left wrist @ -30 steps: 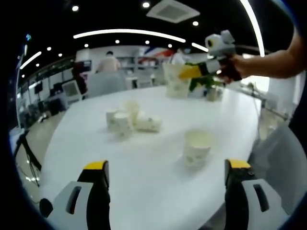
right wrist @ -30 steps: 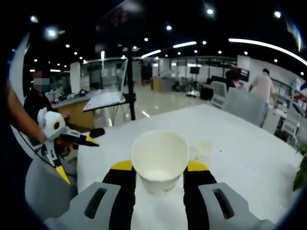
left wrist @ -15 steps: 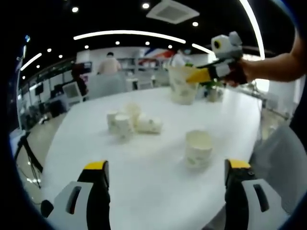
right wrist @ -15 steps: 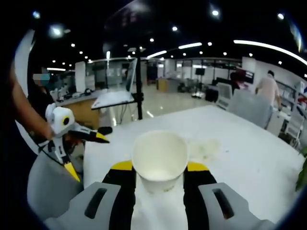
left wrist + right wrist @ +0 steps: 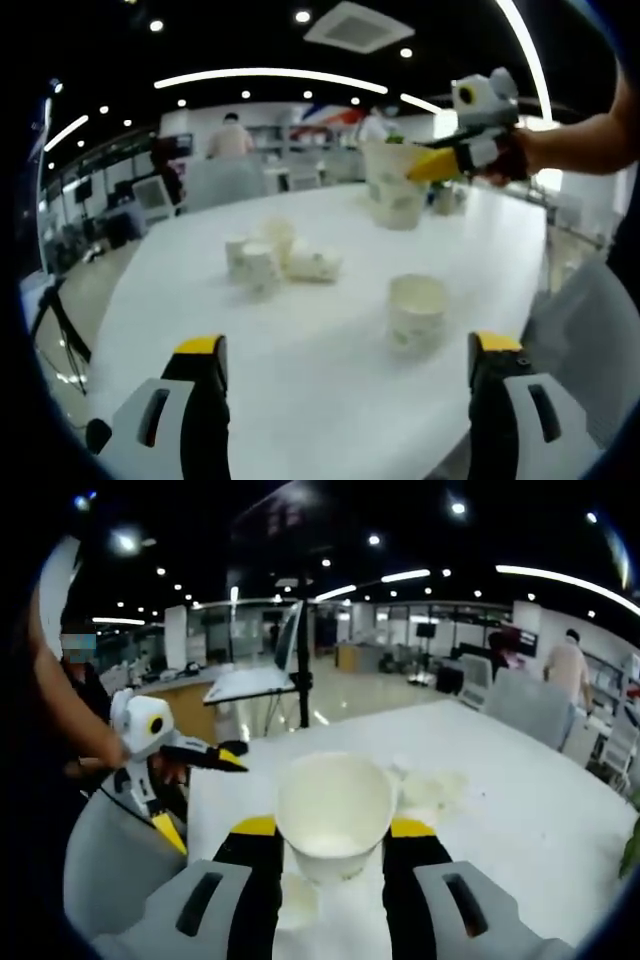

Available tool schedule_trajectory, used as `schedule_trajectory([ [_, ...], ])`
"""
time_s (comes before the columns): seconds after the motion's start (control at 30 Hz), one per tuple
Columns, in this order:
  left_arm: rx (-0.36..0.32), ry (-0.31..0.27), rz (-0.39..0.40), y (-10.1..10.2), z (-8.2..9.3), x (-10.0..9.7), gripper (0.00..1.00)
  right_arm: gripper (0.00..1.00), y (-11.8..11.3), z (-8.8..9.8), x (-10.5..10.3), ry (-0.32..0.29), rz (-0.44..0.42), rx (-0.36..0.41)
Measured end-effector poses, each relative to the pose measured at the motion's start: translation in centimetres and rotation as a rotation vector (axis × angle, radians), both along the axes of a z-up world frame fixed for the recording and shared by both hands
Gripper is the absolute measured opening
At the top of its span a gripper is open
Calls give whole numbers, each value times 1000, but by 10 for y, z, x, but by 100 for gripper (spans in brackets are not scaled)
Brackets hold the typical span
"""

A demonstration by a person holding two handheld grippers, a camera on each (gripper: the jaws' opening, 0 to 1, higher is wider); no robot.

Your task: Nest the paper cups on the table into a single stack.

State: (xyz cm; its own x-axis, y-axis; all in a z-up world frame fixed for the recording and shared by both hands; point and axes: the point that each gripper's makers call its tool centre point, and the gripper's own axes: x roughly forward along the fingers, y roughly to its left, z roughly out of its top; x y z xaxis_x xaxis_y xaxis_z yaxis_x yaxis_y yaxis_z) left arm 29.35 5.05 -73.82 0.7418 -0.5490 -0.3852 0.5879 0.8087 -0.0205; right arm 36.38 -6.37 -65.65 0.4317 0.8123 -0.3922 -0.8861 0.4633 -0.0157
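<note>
The right gripper (image 5: 332, 845) holds a white paper cup (image 5: 333, 810) up in the air, w/ its yellow-tipped fingers (image 5: 254, 832) pinching the cup from both sides. The open top faces the camera. In the left gripper view that same right gripper (image 5: 438, 165) is up high on the right side, carrying the cup (image 5: 397, 186) over the far part of the white round surface (image 5: 300, 350).

The left gripper (image 5: 346, 350) holds nothing. Its fingers (image 5: 200, 350) are spread wide apart, low over the near edge of the surface. In the right gripper view it (image 5: 215, 755) pokes in from the left, close to the held cup but not touching it.

One white paper cup w/ a pale pattern (image 5: 415, 312) stands alone, upright, near the right side. A little bunch of more paper cups (image 5: 275, 255) sits farther back, some upright and one lying on its side. They are blurry, so I can't count them for sure.

My guess: the held cup goes down into the lone cup next. What could go wrong:
- Cup comes down tilted or off-centre, so its rim hits the other rim & knocks it over.
- Light cup on the surface w/ nothing holding it, so a push slides it away.
- Squeezing too hard bends the thin paper, so it won't slip in.
</note>
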Motion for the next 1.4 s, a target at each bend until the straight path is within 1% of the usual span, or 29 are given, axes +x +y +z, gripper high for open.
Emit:
schedule_trajectory([
  [0.13,-1,2,-2,0,-1,0,99,35,0,4,-6,-14,9,1],
  [0.27,1,3,-2,0,-1,0,99,35,0,6,-11,-8,12,9],
  [0.33,6,3,-3,-1,-2,0,99,36,-1,5,-14,-6,13,7],
  [0.43,17,-3,-5,-1,-2,0,99,35,-3,5,-19,7,8,25],
  [0.6,19,2,-8,-1,-4,0,99,35,-3,3,-25,4,13,17],
  [0.83,17,2,-6,1,-6,1,99,35,2,-1,-37,11,32,21],
  [0.97,17,3,-4,1,-6,1,99,35,4,-1,-46,2,45,14],
  [1.2,11,6,-1,2,-6,1,99,35,4,-6,-52,4,49,8],
  [1.3,12,6,-3,2,-6,1,99,35,3,-7,-53,5,48,7],
  [1.4,11,7,-3,2,-6,1,99,35,1,-8,-51,7,34,23],
])
